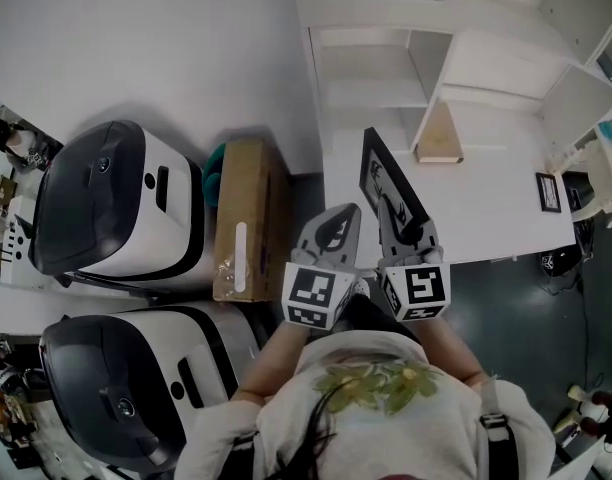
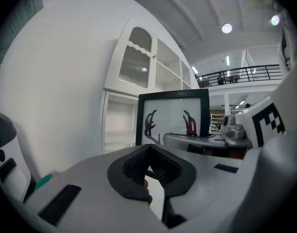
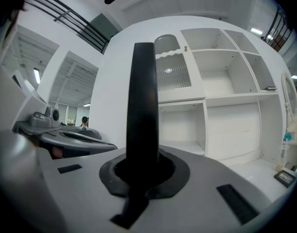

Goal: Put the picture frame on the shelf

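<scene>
My right hand-held gripper (image 1: 410, 232) clamps the black-rimmed rectangular picture frame (image 1: 384, 180) with a white print; the left hand-held gripper (image 1: 338, 224), at its 9 o'clock, is closed.

The left tongs (image 1: 338, 230) and right tongs (image 1: 411, 236) are held side by side just ahead of the person's chest. Both point forward, roughly level. Their marker cubes (image 1: 311, 296) face up toward the head camera. The forearms (image 1: 448, 346) are bent and kept close to the body. The right tongs are clamped on the black edge of the picture frame (image 3: 141, 106), which stands upright between the pads. The left tongs hold nothing, and their ridged pads seem to meet at the tip.
</scene>
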